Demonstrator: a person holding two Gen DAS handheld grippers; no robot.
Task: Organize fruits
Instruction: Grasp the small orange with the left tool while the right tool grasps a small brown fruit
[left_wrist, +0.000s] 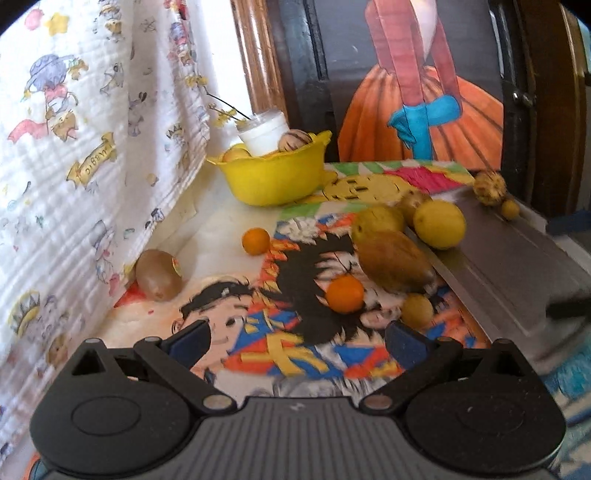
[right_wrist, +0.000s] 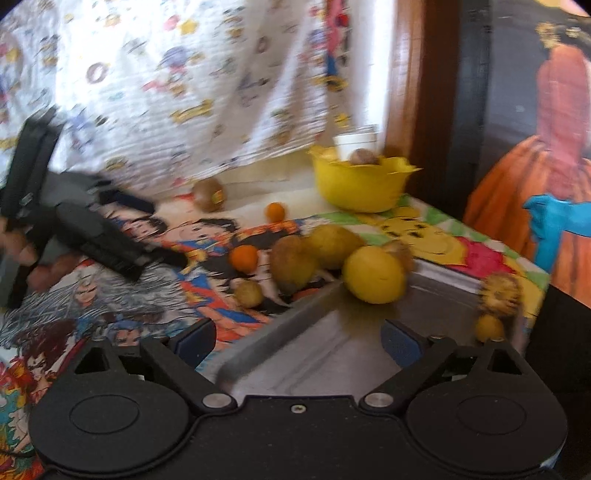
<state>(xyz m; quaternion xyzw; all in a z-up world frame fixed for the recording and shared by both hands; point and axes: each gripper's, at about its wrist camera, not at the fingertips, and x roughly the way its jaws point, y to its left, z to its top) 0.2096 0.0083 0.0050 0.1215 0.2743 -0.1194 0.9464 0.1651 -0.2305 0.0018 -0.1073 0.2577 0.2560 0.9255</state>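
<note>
From the left wrist, the left gripper (left_wrist: 297, 341) hangs with fingers spread and empty above the worktop (left_wrist: 229, 221); a small orange (left_wrist: 344, 294) lies just ahead, slightly right, with a brown oblong fruit (left_wrist: 397, 261) beyond it, long axis slanting down to the right. The bowl (left_wrist: 271, 173) stands far back. From the right wrist, the right gripper (right_wrist: 299, 341) is also spread and empty over a metal tray (right_wrist: 332, 350), with a lemon (right_wrist: 373, 275) straight ahead at the tray's far edge. Blur smears the small fruits.
</note>
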